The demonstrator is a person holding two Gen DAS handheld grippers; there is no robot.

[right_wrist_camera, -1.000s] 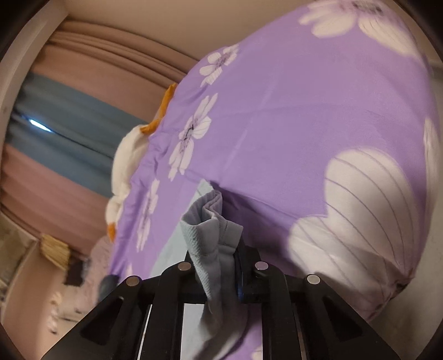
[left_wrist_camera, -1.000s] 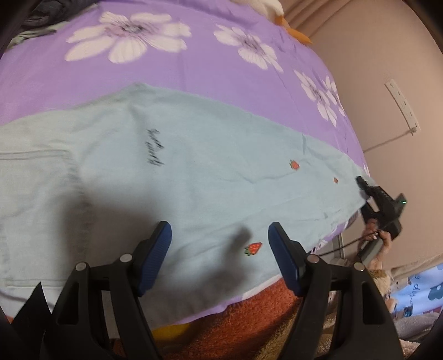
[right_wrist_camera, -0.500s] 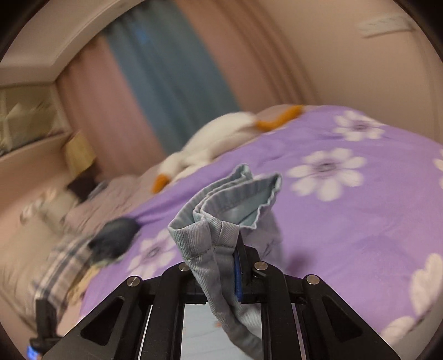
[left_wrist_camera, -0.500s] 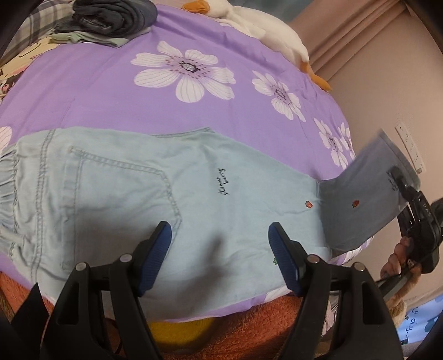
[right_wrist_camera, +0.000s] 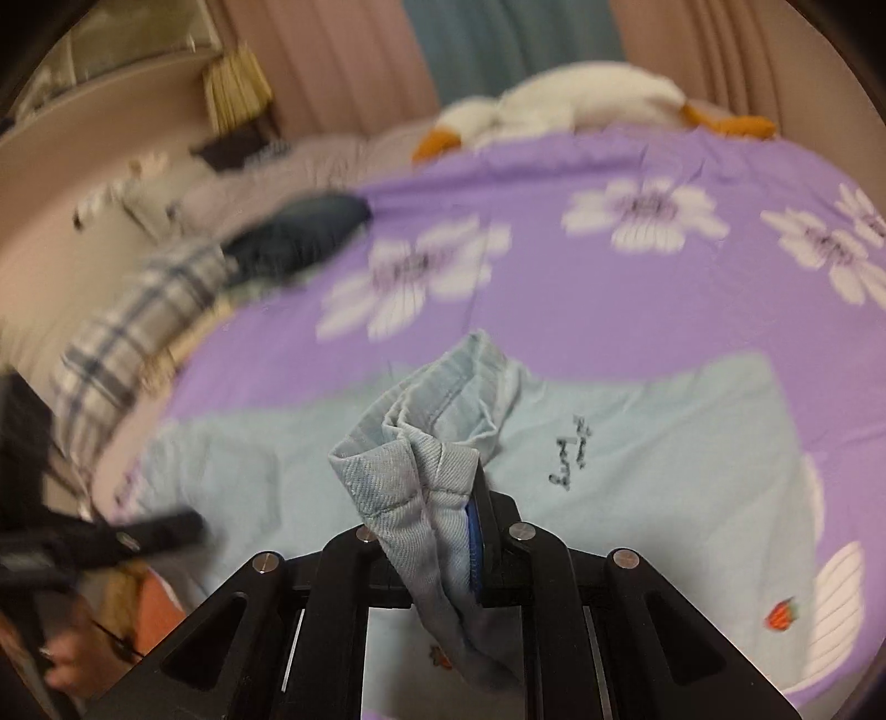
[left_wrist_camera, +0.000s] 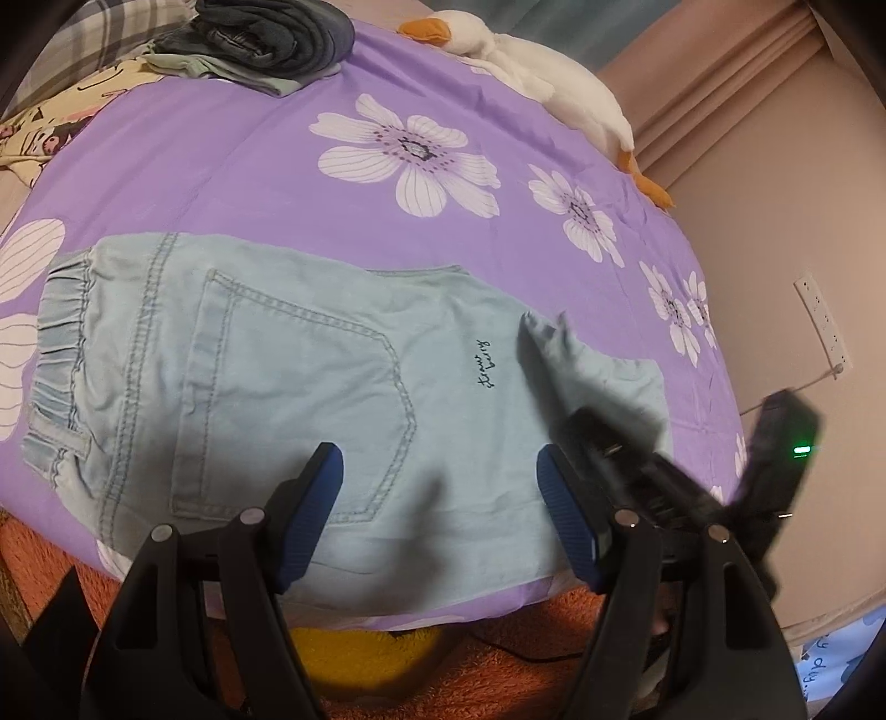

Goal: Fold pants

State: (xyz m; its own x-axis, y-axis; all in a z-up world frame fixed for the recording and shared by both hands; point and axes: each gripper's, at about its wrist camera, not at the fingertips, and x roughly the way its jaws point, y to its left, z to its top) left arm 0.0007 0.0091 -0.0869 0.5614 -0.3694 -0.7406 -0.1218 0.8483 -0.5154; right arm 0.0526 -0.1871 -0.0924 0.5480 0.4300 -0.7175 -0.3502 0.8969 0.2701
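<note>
We see the light denim pants (left_wrist_camera: 288, 387) lying flat on the purple flowered bedspread (left_wrist_camera: 266, 160), near the edge of the bed closest to us, with the elastic waistband (left_wrist_camera: 58, 327) toward the left of the left wrist view and a back pocket (left_wrist_camera: 293, 410) facing up. A small line of dark script (left_wrist_camera: 486, 363) sits on the cloth past the pocket. The leg end is lifted and doubled back over the rest of the pants: in the right wrist view the hem (right_wrist_camera: 426, 443) stands bunched in 2 or 3 layers, and the right tool (right_wrist_camera: 443, 548) is pinching it, its jaws pressed together on the denim with a blue pad (right_wrist_camera: 473, 545) showing against the cloth. A strawberry print (right_wrist_camera: 781, 613) shows on the pants at the lower right of that view. In the left wrist view the right tool (left_wrist_camera: 637, 459) appears as a dark blurred shape over the right part of the pants, with a green light (left_wrist_camera: 802, 450) on its body. The left tool (left_wrist_camera: 437, 515) hangs above the near edge of the pants with its 2 blue-padded jaws spread wide and nothing between them. Farther out, a white plush goose (left_wrist_camera: 531, 61) lies along the far side of the bed, and a pile of dark folded clothes (left_wrist_camera: 277, 39) rests at the far left corner beside a plaid cloth (right_wrist_camera: 127, 343). An orange rug (left_wrist_camera: 487, 659) covers the floor below the bed edge.
</note>
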